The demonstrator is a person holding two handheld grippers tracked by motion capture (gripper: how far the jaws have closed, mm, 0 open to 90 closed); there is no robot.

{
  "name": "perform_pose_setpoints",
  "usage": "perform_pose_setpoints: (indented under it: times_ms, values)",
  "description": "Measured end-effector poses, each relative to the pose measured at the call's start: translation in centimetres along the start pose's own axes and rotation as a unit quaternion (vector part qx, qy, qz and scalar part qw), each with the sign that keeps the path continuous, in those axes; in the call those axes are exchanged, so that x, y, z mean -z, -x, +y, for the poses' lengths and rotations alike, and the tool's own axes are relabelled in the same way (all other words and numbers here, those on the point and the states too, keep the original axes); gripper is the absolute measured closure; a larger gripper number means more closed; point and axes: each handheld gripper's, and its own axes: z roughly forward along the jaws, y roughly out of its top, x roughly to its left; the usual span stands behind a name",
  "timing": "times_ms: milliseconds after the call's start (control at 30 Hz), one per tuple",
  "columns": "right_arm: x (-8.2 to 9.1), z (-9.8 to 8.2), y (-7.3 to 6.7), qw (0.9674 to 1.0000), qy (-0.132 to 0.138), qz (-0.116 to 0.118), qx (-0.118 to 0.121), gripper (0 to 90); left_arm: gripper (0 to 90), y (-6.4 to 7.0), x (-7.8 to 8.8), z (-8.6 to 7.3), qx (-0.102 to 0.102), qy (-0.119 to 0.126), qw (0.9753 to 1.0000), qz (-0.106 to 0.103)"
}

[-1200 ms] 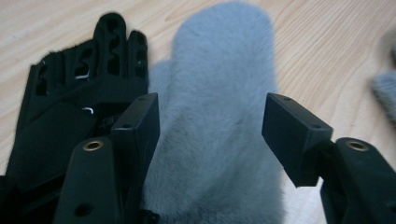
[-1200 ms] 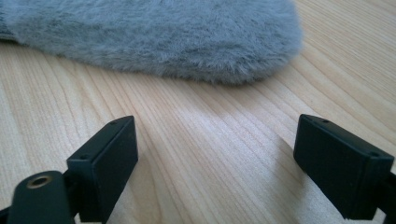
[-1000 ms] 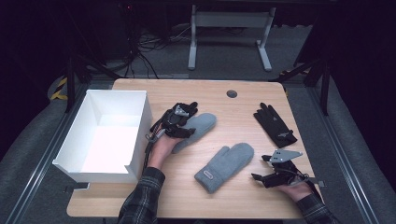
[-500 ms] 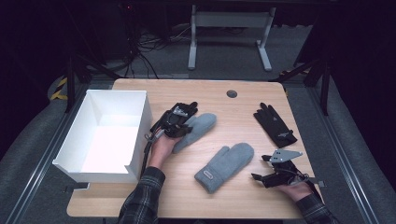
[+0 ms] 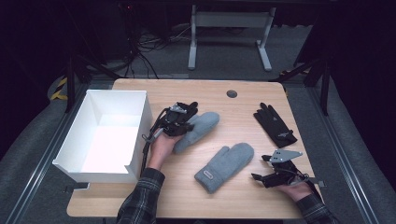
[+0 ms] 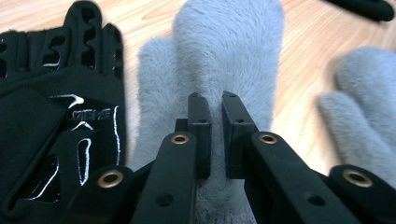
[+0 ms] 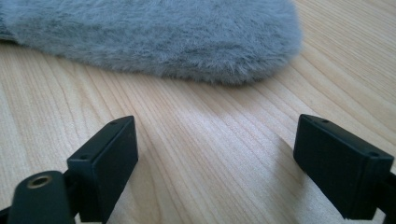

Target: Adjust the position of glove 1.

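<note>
My left gripper (image 6: 214, 100) has just been closing and now pinches the fleece of a grey mitten (image 6: 224, 51) near the table's middle, beside the white box (image 5: 105, 135). My right gripper (image 7: 215, 158) rests spread wide over bare wood near the front right corner.

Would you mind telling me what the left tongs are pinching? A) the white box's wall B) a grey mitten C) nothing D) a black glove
B: in the left gripper view the left tongs are nearly shut on the fuzzy fabric of the grey mitten.
</note>
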Motion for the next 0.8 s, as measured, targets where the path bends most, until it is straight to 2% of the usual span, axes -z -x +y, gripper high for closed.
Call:
perform_pose_setpoints:
  times_ms: [400, 533, 600, 633, 667, 800]
  values:
    - [0.0, 0.0, 0.0, 1.0, 0.0, 0.0, 0.0, 14.2, 84.7, 2.2, 1.4, 0.5, 0.006, 0.001, 0.9998, -0.018]
    - [0.0, 0.0, 0.0, 1.0, -0.001, 0.0, 0.001, 14.2, 84.7, 3.4, 1.7, 0.5, 0.008, 0.0, 0.9995, -0.029]
    - [0.0, 0.0, 0.0, 1.0, -0.001, 0.0, 0.001, 14.2, 84.7, 3.8, 1.8, 0.5, 0.002, -0.004, 0.9995, -0.03]
    - [0.0, 0.0, 0.0, 1.0, -0.001, 0.0, 0.001, 14.2, 84.7, 4.5, 1.9, 0.6, 0.002, -0.004, 0.9992, -0.039]
    - [0.0, 0.0, 0.0, 1.0, -0.001, 0.0, 0.001, 14.2, 84.8, 4.5, 1.9, 0.6, 0.002, -0.004, 0.9992, -0.039]
    - [0.0, 0.0, 0.0, 1.0, -0.001, 0.0, 0.0, 14.2, 84.8, 6.2, 2.1, 0.7, -0.007, -0.006, 0.9988, -0.048]
